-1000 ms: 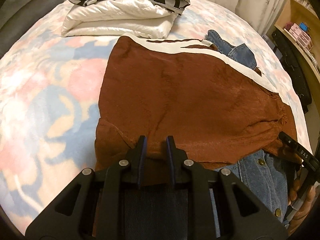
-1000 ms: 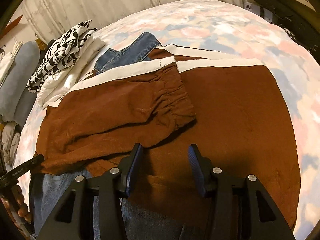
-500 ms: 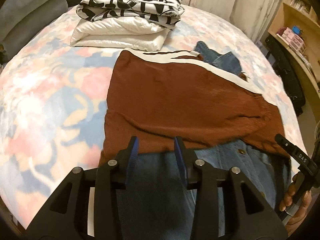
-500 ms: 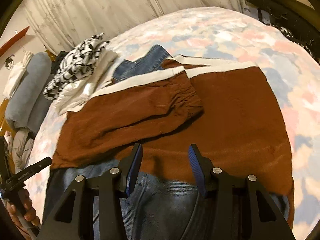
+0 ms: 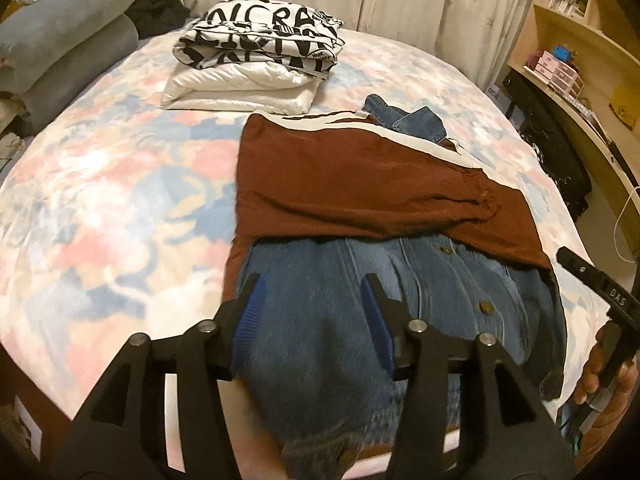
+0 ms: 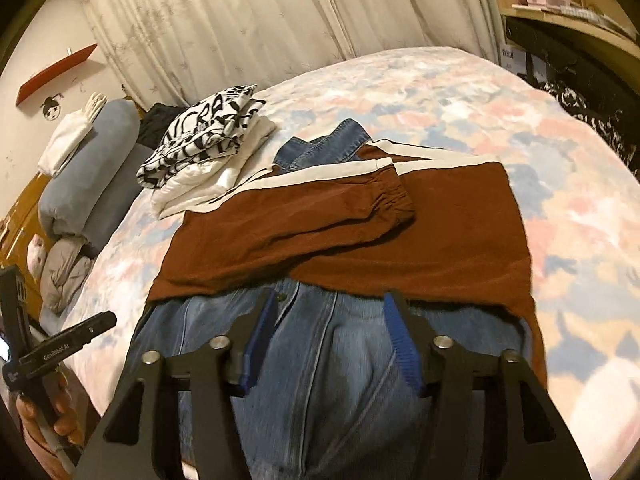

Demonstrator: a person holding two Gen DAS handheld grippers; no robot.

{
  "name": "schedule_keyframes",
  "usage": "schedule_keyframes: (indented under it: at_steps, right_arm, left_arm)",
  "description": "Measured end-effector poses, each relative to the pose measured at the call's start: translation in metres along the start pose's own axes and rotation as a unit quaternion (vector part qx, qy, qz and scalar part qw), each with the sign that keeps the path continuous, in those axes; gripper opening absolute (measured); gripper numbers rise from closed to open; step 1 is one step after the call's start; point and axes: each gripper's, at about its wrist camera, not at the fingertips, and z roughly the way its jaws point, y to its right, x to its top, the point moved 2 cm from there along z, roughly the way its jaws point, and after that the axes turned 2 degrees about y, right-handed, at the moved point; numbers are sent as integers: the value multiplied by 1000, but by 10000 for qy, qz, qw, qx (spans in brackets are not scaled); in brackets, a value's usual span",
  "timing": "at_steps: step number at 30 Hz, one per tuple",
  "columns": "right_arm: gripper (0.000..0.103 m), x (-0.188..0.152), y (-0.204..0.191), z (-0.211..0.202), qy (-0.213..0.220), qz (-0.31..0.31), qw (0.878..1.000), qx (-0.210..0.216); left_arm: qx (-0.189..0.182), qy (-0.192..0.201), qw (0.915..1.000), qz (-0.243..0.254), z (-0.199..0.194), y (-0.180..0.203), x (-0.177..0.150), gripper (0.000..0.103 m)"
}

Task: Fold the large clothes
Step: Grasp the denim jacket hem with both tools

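A jacket lies flat on the bed: brown sleeves with white stripes (image 5: 360, 184) are folded across its upper part, and the blue denim body (image 5: 340, 320) shows below them. The same brown sleeves (image 6: 340, 232) and denim body (image 6: 328, 380) show in the right wrist view. My left gripper (image 5: 312, 304) is open and empty above the denim hem. My right gripper (image 6: 330, 320) is open and empty above the denim, just short of the brown edge.
A folded pile of white bedding and black-and-white cloth (image 5: 256, 64) sits at the far side of the flowered bed (image 5: 112, 184). Grey rolled bedding (image 6: 80, 184) lies to the left. Shelves and a dark bag (image 5: 560, 148) stand right of the bed.
Both grippers have pulled back toward the near edge of the bed and risen, so more denim shows below the brown sleeves. The left jaws have opened wider.
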Motion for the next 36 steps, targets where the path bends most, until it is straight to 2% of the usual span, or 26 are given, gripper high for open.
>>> schedule_keyframes:
  at_steps: [6, 12, 18, 22, 27, 32, 36]
  right_arm:
    - [62, -27, -3, -42, 36, -213, 9997, -92]
    - [62, -62, 6, -62, -61, -247, 9995, -192]
    - [62, -92, 26, -81, -122, -162, 9992, -334]
    - [62, -101, 50, -89, -172, -4, 9989, -434]
    - [62, -118, 107, -94, -294, 575, 9965, -524]
    - [62, -142, 157, -88, -533, 1165, 9913, -315]
    - [62, -156, 166, -85, -485, 1124, 9924, -90]
  left_arm:
    - [76, 0, 10000, -19, -13, -21, -29, 50]
    - [-36, -231, 9994, -239, -8, -37, -56, 50]
    - [-543, -502, 9956, -578, 3, -44, -68, 58]
    - [-848, -733, 9917, -623, 15, -40, -75, 58]
    - [-990, -765, 9903, -607, 27, -36, -81, 67]
    - [-1218, -842, 9857, -806, 39, -41, -84, 72]
    - [-1312, -836, 9837, -899, 44, -43, -85, 74]
